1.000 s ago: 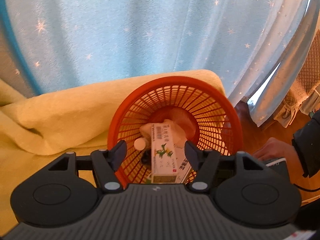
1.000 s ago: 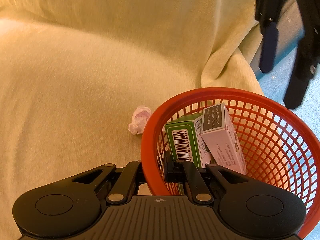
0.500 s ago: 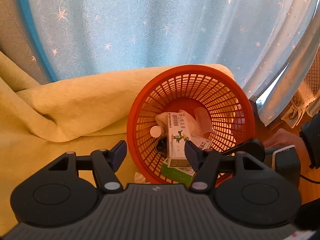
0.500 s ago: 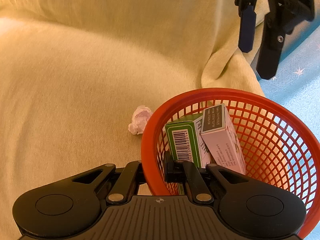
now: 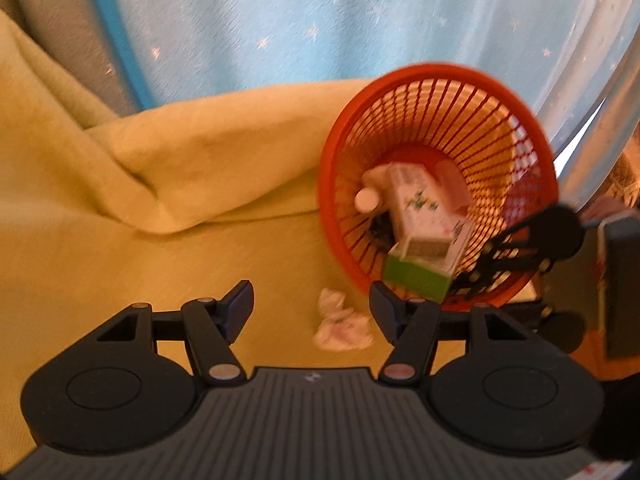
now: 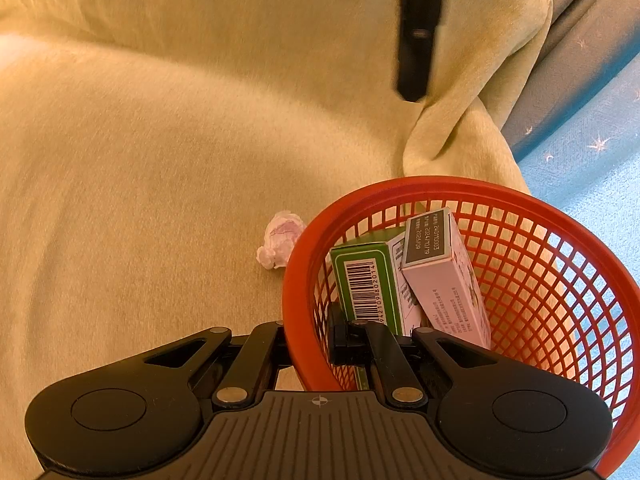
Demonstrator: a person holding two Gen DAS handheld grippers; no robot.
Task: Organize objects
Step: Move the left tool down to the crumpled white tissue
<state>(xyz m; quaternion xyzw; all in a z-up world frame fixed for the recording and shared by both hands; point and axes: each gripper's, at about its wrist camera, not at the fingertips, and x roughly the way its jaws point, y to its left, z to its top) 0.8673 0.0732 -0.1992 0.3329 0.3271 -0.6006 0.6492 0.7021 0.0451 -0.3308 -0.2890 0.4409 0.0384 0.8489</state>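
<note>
A red mesh basket (image 6: 440,184) stands on a yellow blanket, with my right gripper (image 6: 310,340) shut on its near rim, one finger inside and one outside. In it lean a green box (image 6: 364,280) and a pale pink box (image 6: 444,280). In the left wrist view the basket (image 5: 436,72) sits upper right and also holds a white-capped bottle (image 5: 366,200). A crumpled tissue (image 5: 340,326) lies on the blanket just left of the basket. My left gripper (image 5: 311,300) hangs open over it, the tissue near its right finger. The tissue (image 6: 280,240) also shows in the right wrist view.
The yellow blanket (image 5: 160,184) rises in a thick fold at the back. A blue star-patterned curtain (image 5: 320,20) hangs behind it. A person's hand (image 5: 604,208) shows at the far right edge. One blurred left finger (image 6: 418,40) hangs above the blanket.
My left gripper has pulled back and leftward from over the basket to above the tissue, staying open. The right gripper and basket have not moved.
</note>
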